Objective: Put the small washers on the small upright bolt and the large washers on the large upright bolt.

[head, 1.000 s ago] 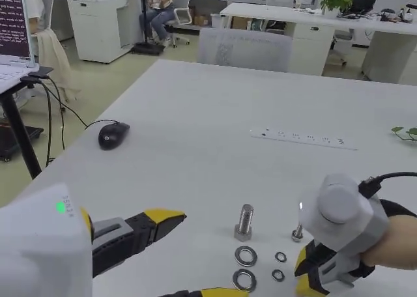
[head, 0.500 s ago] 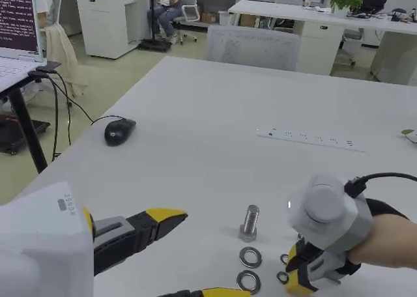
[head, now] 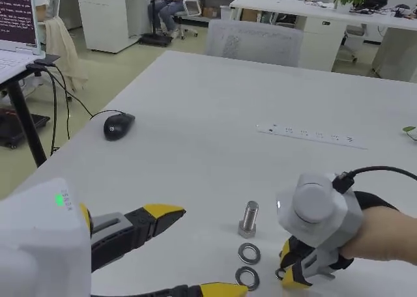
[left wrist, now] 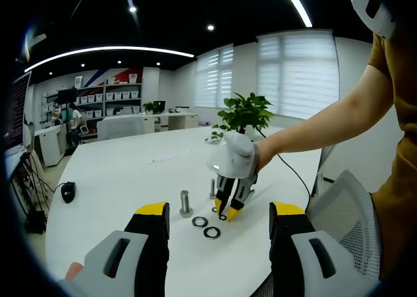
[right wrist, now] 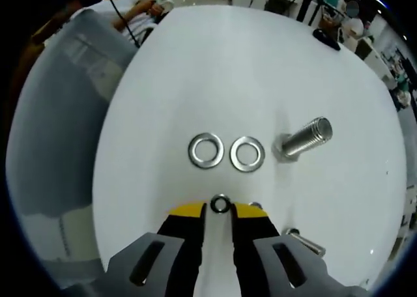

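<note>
The right gripper [right wrist: 220, 212] has dropped down by the small bolt [right wrist: 303, 241] and now pinches one small washer [right wrist: 220, 204] on the counter [right wrist: 215, 82], ready to lift it, while the left gripper [head: 210, 251] waits with its jaws wide apart.

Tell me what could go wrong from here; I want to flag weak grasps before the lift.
1. The right gripper seems to pinch the small washer only at its fingertips; it may slip out on lifting.
2. The small bolt stands close beside the fingers; a sideways move could knock it over.
3. The two large washers lie just ahead and could get nudged.
</note>
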{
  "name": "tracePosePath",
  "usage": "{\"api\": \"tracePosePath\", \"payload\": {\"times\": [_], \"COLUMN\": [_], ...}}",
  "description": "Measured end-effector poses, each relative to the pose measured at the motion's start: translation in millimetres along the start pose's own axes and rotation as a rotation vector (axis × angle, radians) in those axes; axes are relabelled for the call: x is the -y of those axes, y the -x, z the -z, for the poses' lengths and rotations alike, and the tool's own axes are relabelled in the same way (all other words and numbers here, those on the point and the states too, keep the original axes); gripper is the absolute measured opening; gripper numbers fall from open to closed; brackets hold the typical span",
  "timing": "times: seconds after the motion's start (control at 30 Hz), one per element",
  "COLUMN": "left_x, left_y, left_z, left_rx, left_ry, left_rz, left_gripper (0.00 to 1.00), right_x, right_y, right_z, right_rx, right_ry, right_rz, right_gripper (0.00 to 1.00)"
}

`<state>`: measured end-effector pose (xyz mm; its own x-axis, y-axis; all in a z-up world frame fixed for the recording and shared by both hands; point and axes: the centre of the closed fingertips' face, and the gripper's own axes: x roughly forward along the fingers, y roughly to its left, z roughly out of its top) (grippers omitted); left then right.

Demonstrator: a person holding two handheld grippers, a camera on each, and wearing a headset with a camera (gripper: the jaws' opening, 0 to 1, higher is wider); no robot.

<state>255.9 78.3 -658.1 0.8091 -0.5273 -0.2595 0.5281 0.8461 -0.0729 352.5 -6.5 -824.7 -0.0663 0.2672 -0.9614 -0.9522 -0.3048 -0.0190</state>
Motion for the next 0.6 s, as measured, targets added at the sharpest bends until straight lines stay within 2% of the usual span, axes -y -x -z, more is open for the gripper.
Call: {"api": "tracePosePath", "payload": {"times": [0.1, 0.17, 0.4, 0.6], "left_x": [0.3, 0.6, -6.7, -10.8], "left_y": [0.2, 0.2, 4.0, 6.3], "left_z": [0.0, -0.1, 4.9, 6.6], "left_rx": [0.001, 0.002, 0.002, 0.004], "left_ry": [0.002, 0.004, 0.003, 0.004], "left_rz": [-0.002, -0.003, -0.004, -0.012], "left_gripper": [0.61, 0.61, 0.61, 0.61], "right_x": [-0.5, -0.4, 0.0, -0.7], "right_y": [-0.4, -0.2, 0.1, -0.5], "right_z": [0.1, -0.2, -0.8, -1.5], "right_rx": [-0.006, -0.002, 0.018, 0.015], "right_ry": [0.014, -0.002, -0.04, -0.03], "right_rz": [0.007, 0.012, 0.017, 0.027], "right_gripper": [0.17, 0.16, 0.16, 0.14]}}
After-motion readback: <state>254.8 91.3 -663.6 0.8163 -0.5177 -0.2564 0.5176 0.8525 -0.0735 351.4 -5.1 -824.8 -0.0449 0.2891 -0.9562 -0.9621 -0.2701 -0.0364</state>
